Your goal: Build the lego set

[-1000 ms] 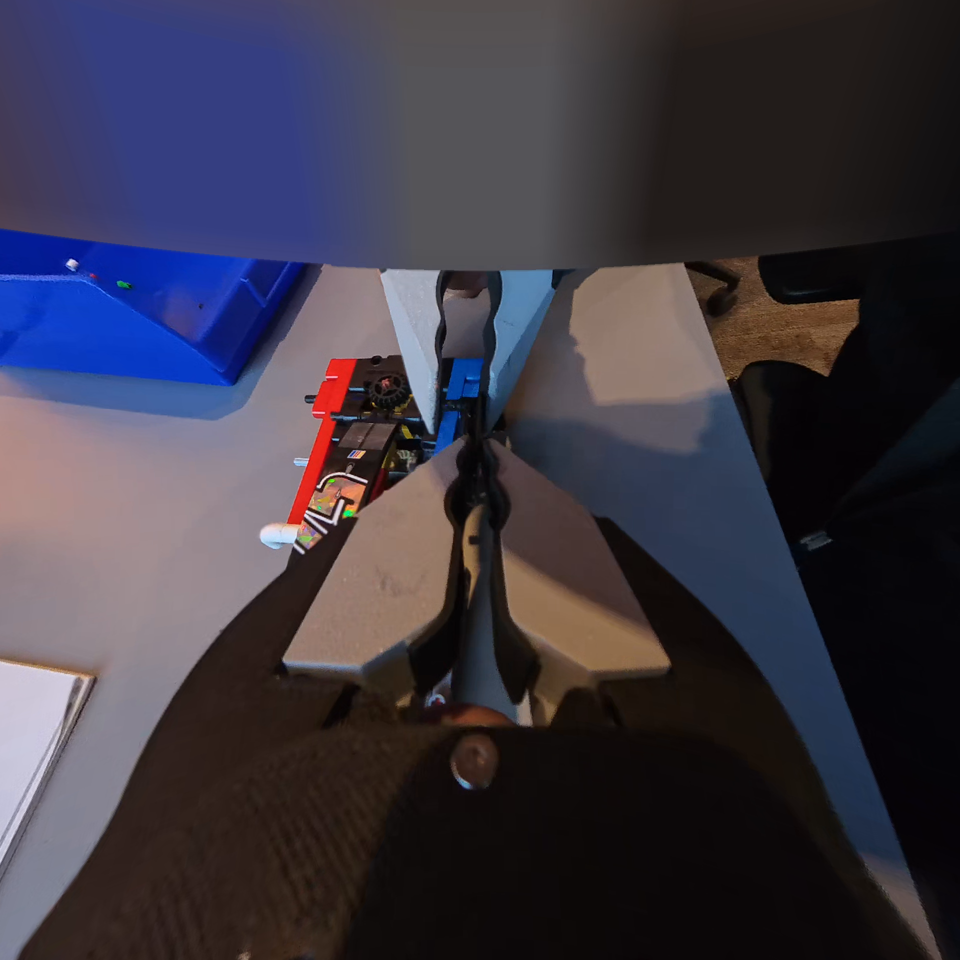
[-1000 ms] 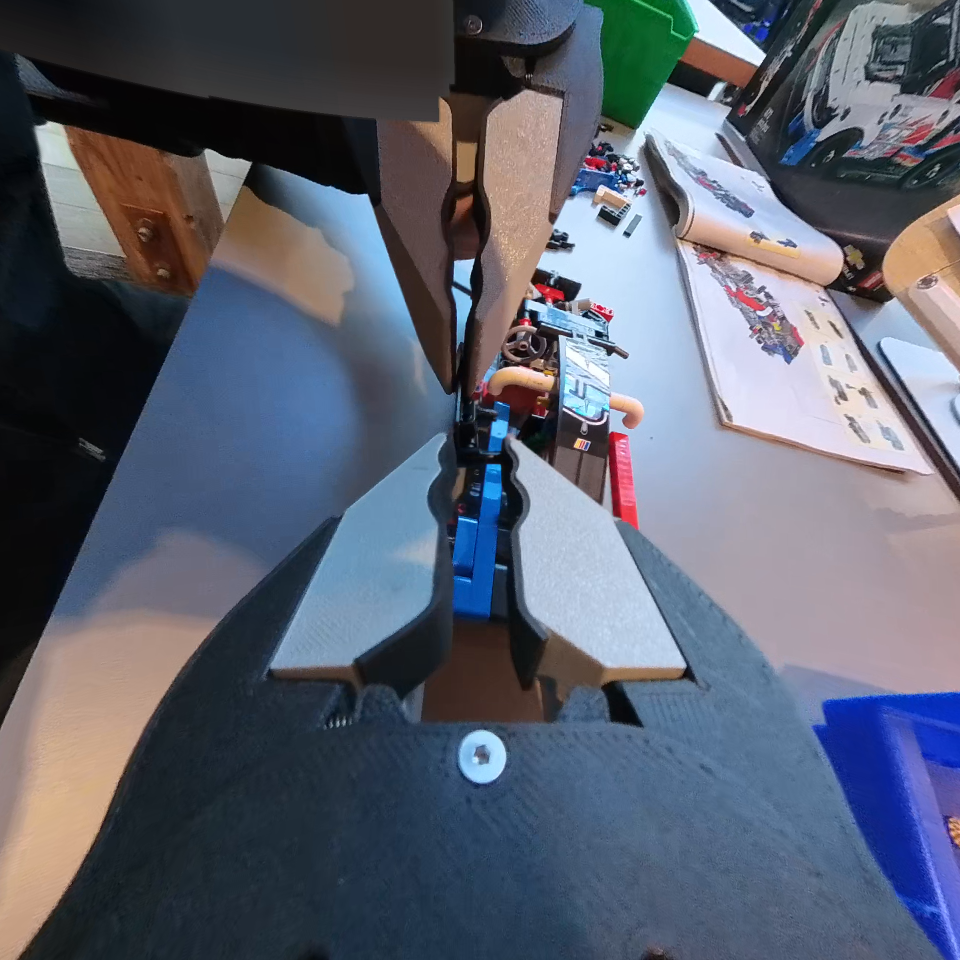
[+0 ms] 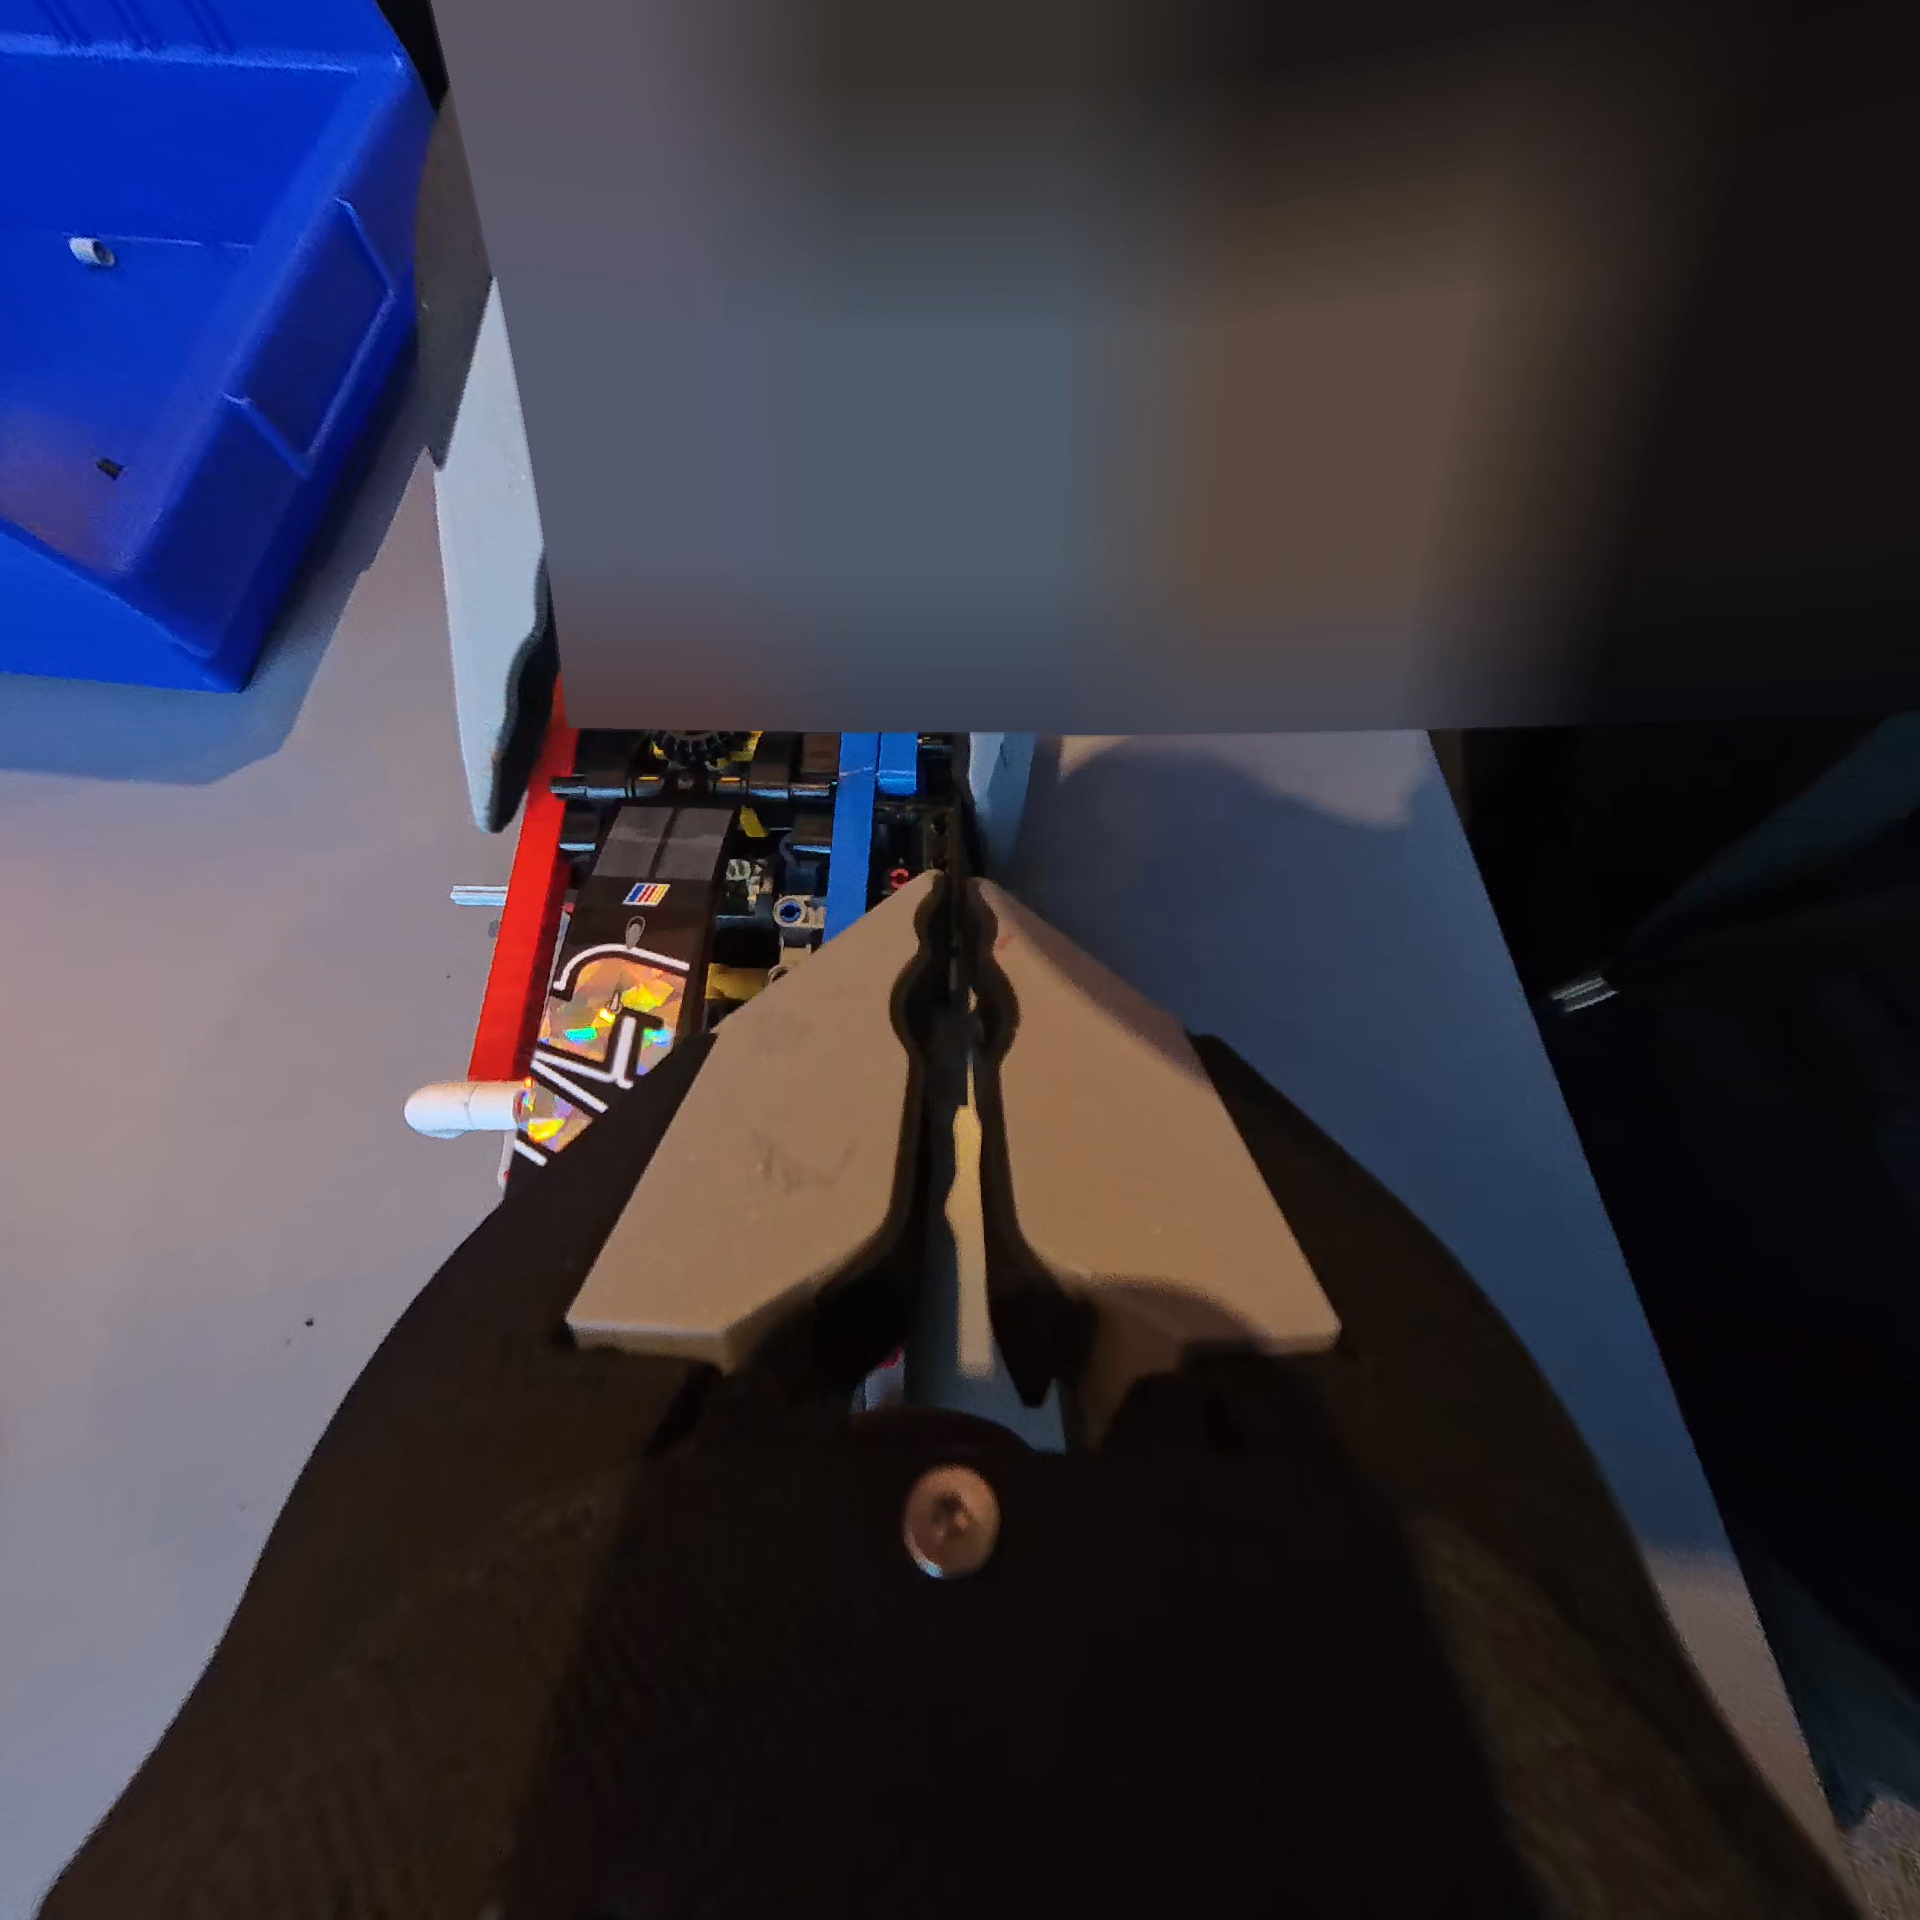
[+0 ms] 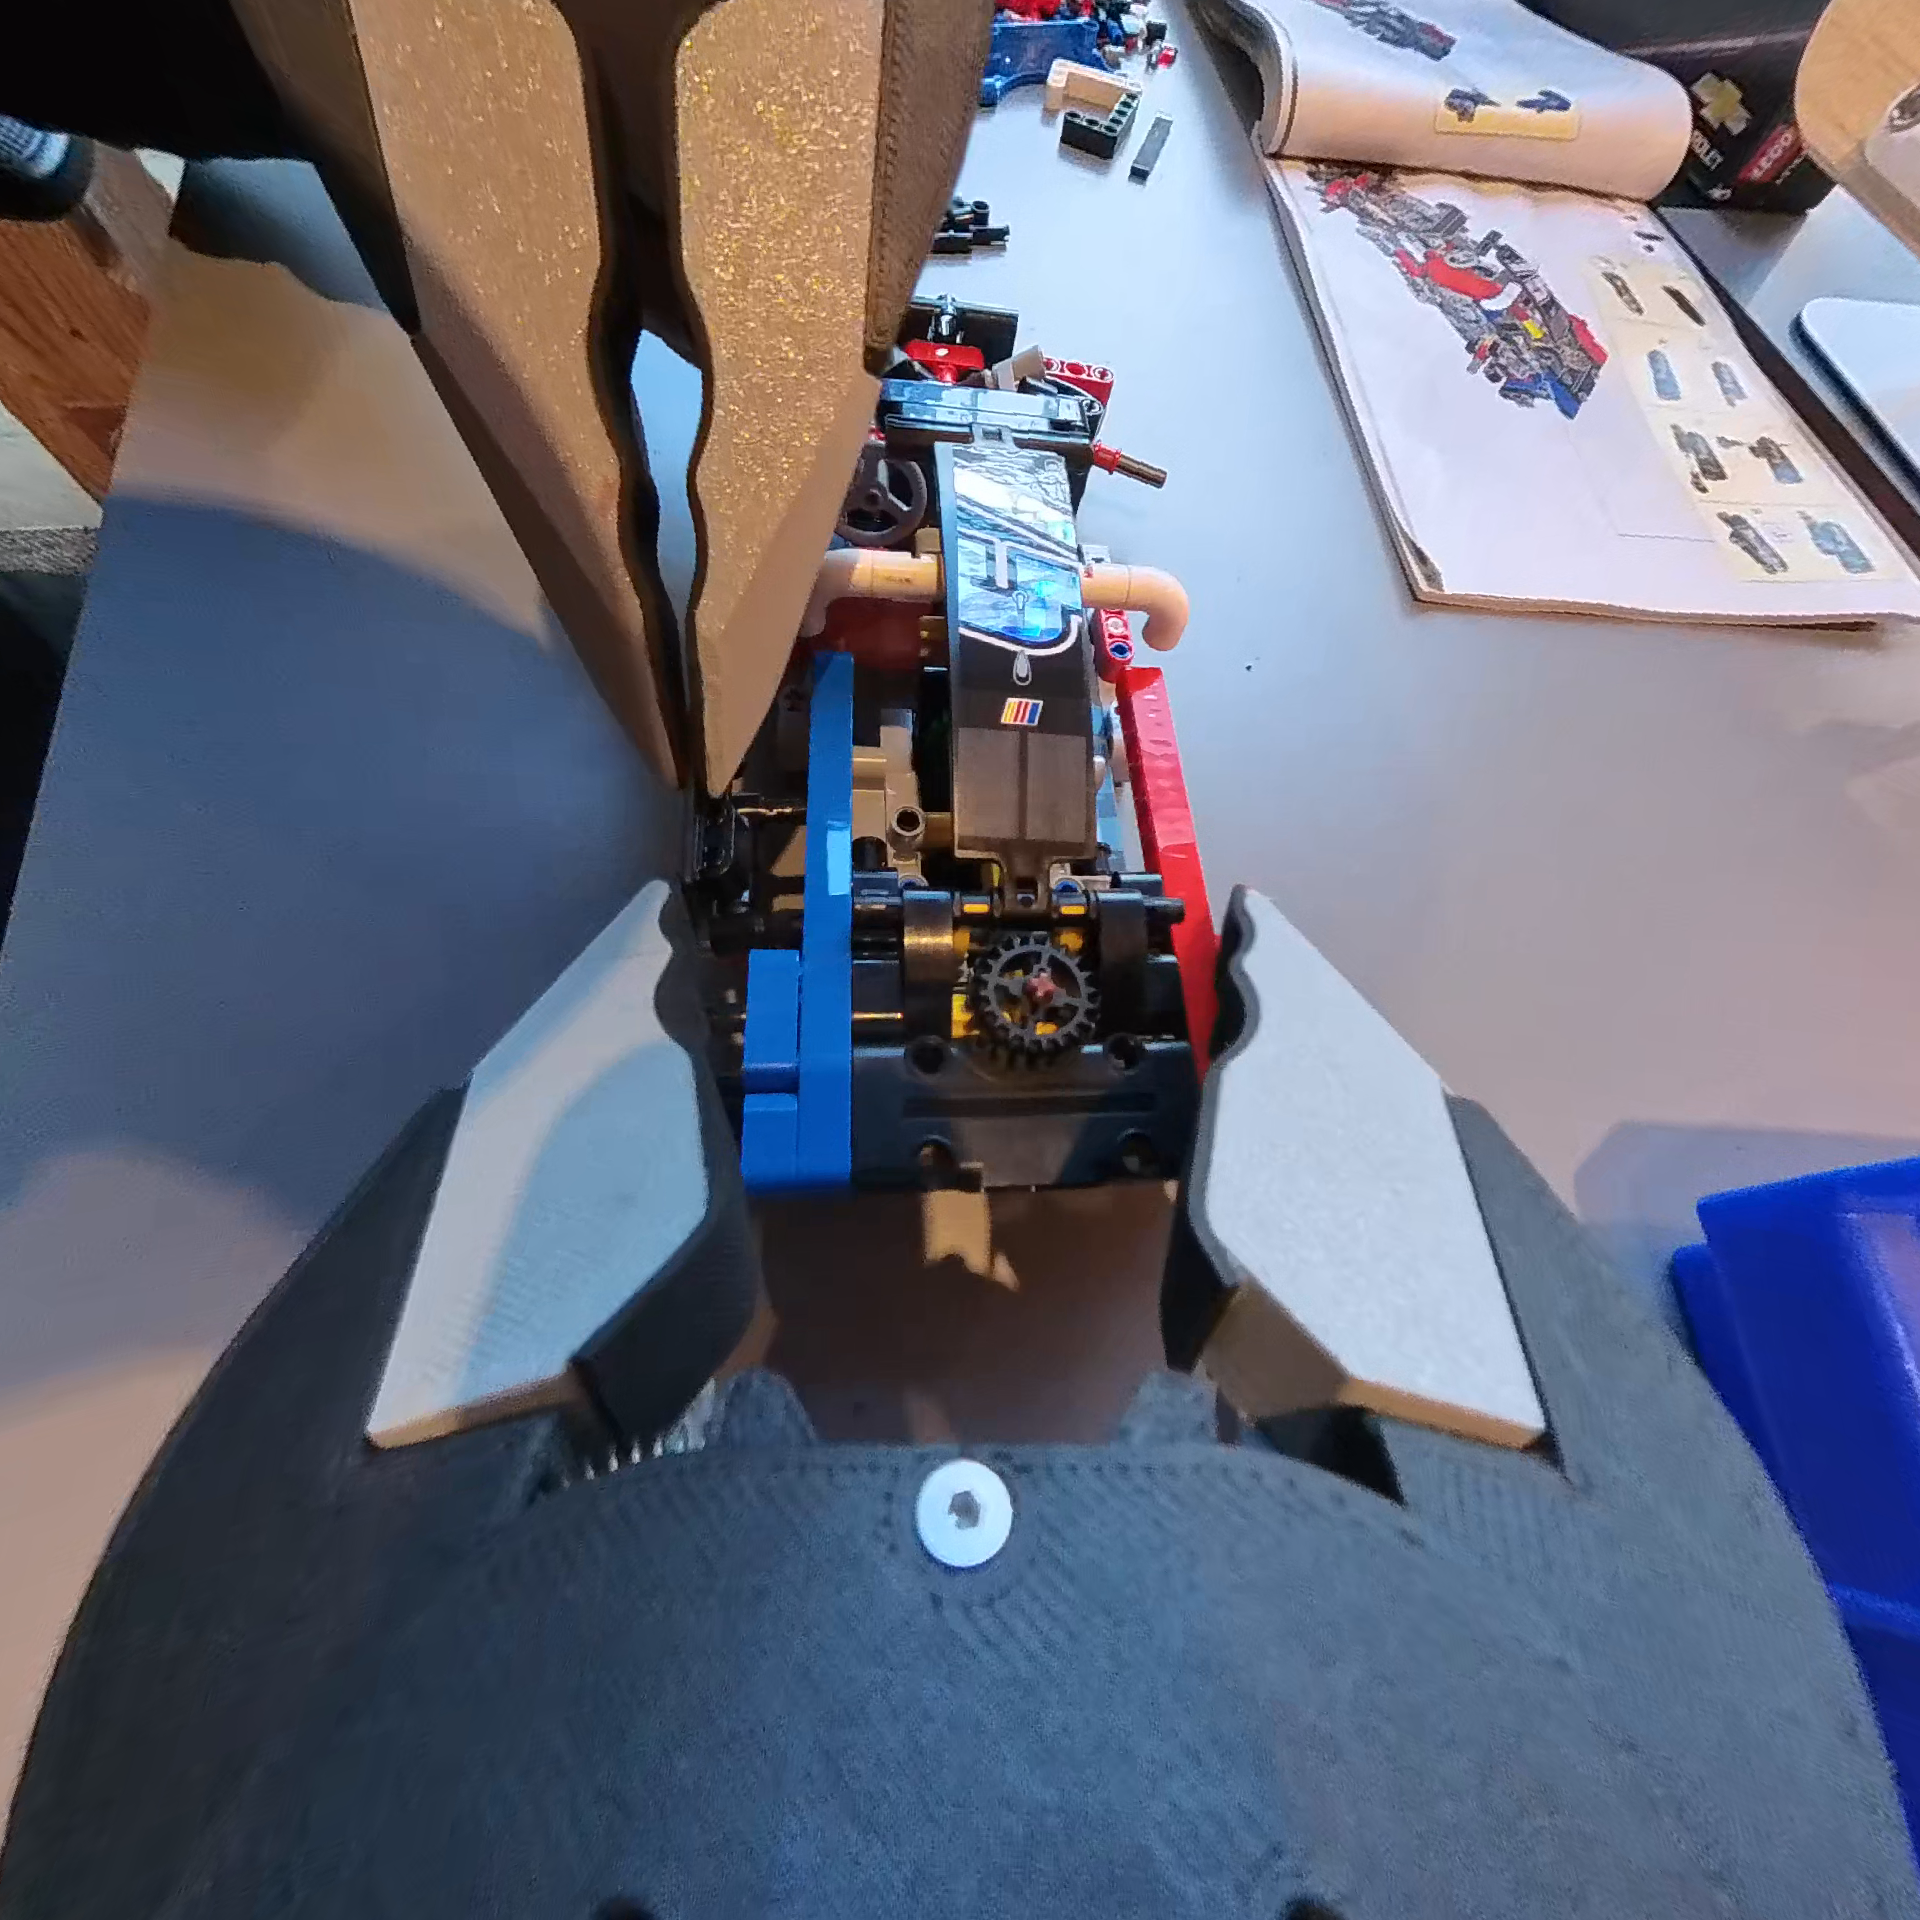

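Note:
A partly built lego car (image 4: 1023,790) lies on the grey table (image 4: 1455,883). It has a blue beam, a red beam, a black stickered panel and a black gear at its near end. My right gripper (image 4: 951,925) is open wide, one finger on each side of that end. My left gripper (image 4: 686,769) comes down from above and is shut on a small black piece (image 4: 717,836) on the car's blue side. In the left wrist view my left gripper (image 3: 951,899) pinches that thin black piece beside the car (image 3: 644,935). A blurred patch hides most of the right gripper there.
An open instruction booklet (image 4: 1558,395) lies to the right of the car, with the set's box (image 4: 1745,156) behind it. Loose pieces (image 4: 1101,104) lie at the far end. A blue bin (image 4: 1818,1371) stands near right and also shows in the left wrist view (image 3: 177,364). The table edge runs along the left.
My right gripper has opened from a narrow hold on the blue beam to a wide stance around the car's end. The left gripper stays shut at the car's side.

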`<action>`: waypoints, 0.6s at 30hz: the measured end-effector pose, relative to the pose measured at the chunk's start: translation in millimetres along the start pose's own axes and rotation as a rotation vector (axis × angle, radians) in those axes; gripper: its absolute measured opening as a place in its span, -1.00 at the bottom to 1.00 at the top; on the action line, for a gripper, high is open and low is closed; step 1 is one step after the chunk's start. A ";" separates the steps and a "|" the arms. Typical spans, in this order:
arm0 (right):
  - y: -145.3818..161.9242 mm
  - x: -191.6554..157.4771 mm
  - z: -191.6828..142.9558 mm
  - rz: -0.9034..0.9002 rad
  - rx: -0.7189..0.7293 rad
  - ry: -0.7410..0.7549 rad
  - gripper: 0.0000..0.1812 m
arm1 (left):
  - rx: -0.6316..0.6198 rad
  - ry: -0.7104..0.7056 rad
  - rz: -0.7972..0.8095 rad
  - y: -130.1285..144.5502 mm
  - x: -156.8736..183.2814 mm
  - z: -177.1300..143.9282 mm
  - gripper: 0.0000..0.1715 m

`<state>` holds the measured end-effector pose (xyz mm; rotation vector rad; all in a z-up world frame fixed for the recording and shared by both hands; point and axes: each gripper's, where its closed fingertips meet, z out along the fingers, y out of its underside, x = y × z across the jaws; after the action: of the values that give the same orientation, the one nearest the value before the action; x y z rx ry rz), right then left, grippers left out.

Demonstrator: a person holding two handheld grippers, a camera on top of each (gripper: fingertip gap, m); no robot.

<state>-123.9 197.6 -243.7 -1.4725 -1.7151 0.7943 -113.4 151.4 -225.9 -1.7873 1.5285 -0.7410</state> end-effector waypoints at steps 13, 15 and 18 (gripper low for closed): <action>0.6 0.9 -0.6 0.021 -0.023 -0.021 0.05 | -0.011 0.061 -0.078 -2.7 -2.3 -1.4 -1.00; 0.7 1.0 -0.5 0.018 -0.025 -0.018 0.05 | -0.005 0.068 -0.079 -2.4 -2.4 -1.1 -1.00; 0.5 1.2 -0.2 0.019 -0.024 -0.019 0.05 | -0.011 0.067 -0.064 -2.5 -2.6 -1.5 -1.00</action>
<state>-123.5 198.8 -243.9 -1.5035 -1.7330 0.8029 -113.4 154.0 -223.0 -1.8435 1.5275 -0.8323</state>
